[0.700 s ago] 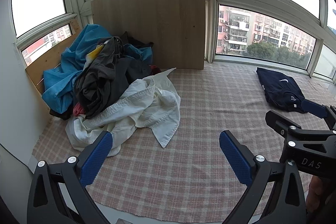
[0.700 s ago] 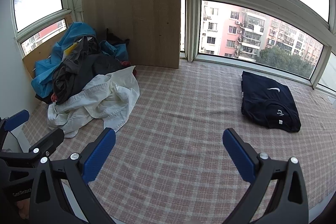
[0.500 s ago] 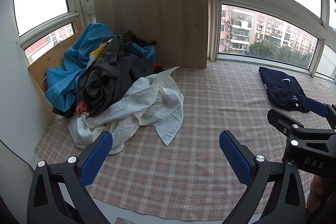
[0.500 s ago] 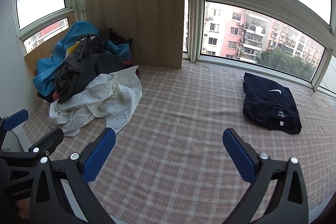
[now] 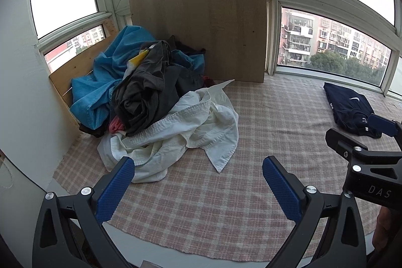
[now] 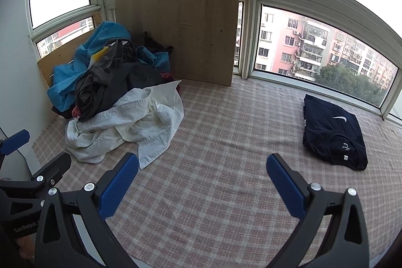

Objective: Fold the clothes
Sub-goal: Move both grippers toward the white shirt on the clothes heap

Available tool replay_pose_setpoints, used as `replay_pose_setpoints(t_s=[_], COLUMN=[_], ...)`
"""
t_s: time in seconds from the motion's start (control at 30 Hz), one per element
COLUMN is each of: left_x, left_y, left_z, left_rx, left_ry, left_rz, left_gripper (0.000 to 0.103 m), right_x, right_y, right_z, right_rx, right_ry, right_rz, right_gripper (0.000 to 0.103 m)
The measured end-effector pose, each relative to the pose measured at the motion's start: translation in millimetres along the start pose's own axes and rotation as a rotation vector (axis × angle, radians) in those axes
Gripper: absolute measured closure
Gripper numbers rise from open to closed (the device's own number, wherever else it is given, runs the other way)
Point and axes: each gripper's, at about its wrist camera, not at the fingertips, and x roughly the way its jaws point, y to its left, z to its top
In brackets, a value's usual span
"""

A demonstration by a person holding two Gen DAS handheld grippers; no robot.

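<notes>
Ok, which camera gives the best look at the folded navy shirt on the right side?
The right wrist view. There the folded navy shirt lies whole and unobstructed on the checked cloth, white swoosh and neck label visible. In the left wrist view it sits far off at the right edge, smaller, with the right gripper covering its near corner.

A wooden board (image 5: 201,32) is leaned against the bay windows (image 5: 334,42); a checked cloth (image 5: 201,197) is spread below it.

Both wrist views face the clothes pile (image 5: 155,102) across the checked cloth (image 6: 213,167).
</notes>
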Motion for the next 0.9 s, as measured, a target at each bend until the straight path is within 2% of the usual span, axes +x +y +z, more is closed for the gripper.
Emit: replay_pose_setpoints(t_s=[0.37, 0.9], left_x=[1.4, 21.5], left_y=[45.0, 129.7], left_z=[3.6, 10.7], left_rx=[-0.046, -0.123], left_ry=[-0.006, 0.008], left_rz=[0.081, 0.139], left_gripper=[0.001, 0.001], right_x=[17.4, 52.1], right_y=[46.7, 126.2], right_z=[17.4, 46.5], right_rx=[-0.068, -0.166], right_ry=[0.000, 0.005], right_rz=[0.050, 0.079], right_gripper=[0.000, 0.000])
